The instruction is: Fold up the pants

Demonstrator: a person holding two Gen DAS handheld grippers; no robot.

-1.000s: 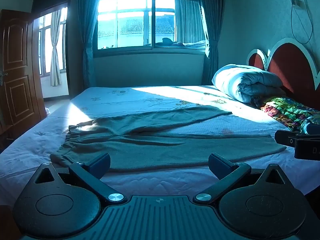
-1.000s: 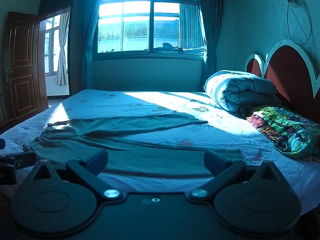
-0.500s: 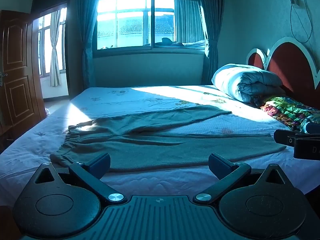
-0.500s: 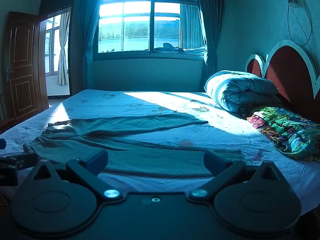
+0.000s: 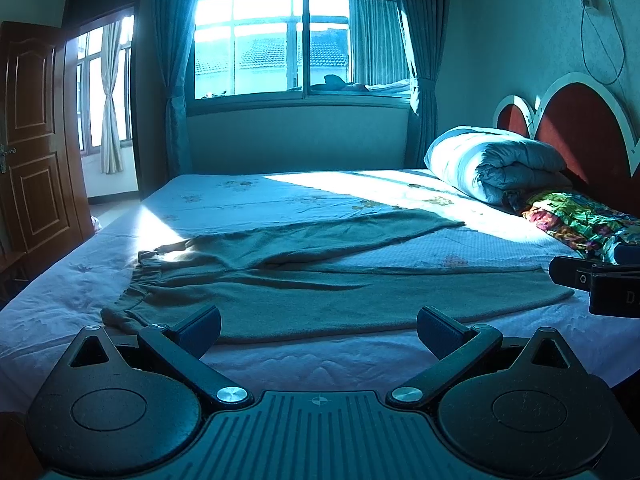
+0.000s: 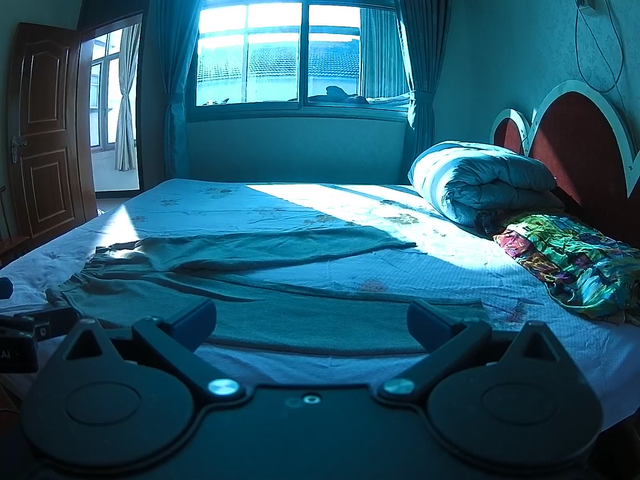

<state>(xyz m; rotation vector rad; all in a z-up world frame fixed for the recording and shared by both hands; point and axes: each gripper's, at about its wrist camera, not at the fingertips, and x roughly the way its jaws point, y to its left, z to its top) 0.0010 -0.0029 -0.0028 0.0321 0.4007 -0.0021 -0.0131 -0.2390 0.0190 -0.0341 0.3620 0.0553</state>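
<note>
Green pants (image 5: 320,296) lie flat on the bed (image 5: 280,200), mid-frame in both views, waistband at frame left, legs splayed in a V toward frame right; near leg runs along the bed's front edge, far leg angles up to center right. Nothing folded yet, by the look of it.

Left hand-held gripper (image 5: 319,326) at bottom center of the left view: jaws wide, empty, short of the near leg's edge. Right hand-held gripper (image 6: 311,320) same in its view: wide apart, nothing held, hovering before the near leg.

Likely step: approach + first grasp. To do it well: left goes for the waistband corner (image 5: 120,314) at lower left, right for the near-leg hem (image 5: 556,296) at frame right. Pinch the edge only, not the bedsheet under it. Lift both ends together, carry near leg over onto far leg, match seams. Fabric is limp, so keep it taut btwn grippers or it'll bunch. Rolled duvet (image 5: 496,168) and multicolored cloth (image 5: 580,224) at right are well apart from the pants, no obstruction.
</note>
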